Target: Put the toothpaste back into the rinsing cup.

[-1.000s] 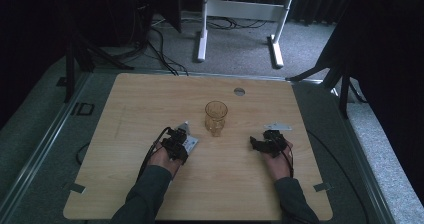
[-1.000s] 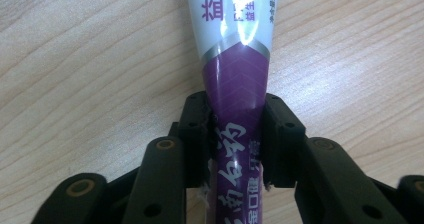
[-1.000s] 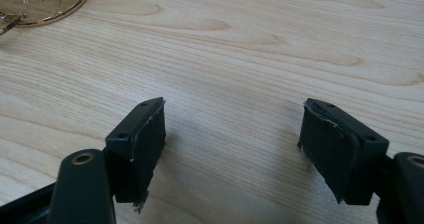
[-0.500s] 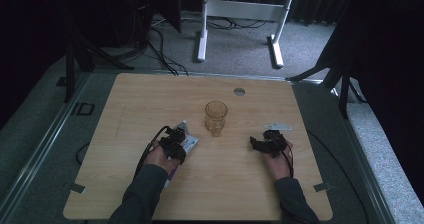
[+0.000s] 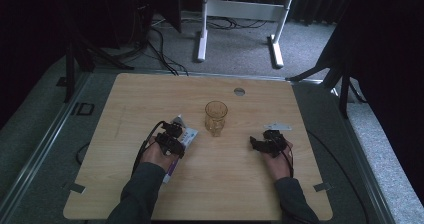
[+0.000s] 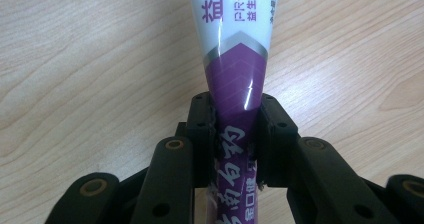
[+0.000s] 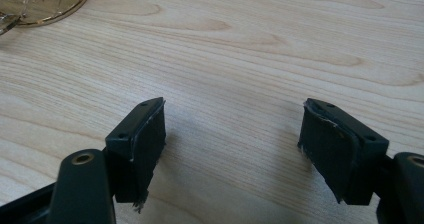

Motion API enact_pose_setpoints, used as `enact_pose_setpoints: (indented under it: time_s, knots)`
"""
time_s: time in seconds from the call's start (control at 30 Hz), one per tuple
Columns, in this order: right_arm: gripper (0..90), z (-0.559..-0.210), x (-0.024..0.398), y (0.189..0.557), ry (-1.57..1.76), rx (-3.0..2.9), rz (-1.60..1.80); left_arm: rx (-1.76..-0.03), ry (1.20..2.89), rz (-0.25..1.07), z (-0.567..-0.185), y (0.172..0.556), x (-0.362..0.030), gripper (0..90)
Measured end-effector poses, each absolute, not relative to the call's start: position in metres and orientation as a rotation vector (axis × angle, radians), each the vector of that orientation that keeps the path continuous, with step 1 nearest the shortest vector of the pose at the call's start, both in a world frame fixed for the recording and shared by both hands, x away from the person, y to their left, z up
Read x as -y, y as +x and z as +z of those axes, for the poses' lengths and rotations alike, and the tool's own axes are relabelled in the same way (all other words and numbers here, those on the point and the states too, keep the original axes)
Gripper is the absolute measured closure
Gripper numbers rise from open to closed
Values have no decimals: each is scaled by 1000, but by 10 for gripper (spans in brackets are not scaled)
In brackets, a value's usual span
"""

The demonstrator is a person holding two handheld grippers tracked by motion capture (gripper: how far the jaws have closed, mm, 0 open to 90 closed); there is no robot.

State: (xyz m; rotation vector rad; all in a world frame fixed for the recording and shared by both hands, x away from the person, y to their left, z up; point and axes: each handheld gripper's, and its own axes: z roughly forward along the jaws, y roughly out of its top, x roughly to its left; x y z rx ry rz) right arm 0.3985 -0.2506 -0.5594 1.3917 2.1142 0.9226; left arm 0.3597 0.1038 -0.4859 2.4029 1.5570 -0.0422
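Wooden table (image 5: 125, 99), amber glass (image 5: 216, 118) at centre. Left gripper (image 6: 235, 129) clamped on toothpaste tube (image 6: 235, 44), just closed; right gripper (image 7: 232, 144) wide, nothing between. Lift level, clear of glass.

Both forearms come in low over the table. Left gripper (image 5: 172, 134) has just squeezed its jaws in and they're pinched tight now, wrist angled inward. Right gripper (image 7: 232, 149) sits low, jaws spread wide, nothing between them.
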Motion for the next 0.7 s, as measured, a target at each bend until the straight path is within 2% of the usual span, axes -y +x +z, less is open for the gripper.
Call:
enact_pose_setpoints:
  time_s: [0.7]
  knots:
    - [263,-559,251,398,1392,-2115,923,-1544,2340,21,-472,362,-106,723]
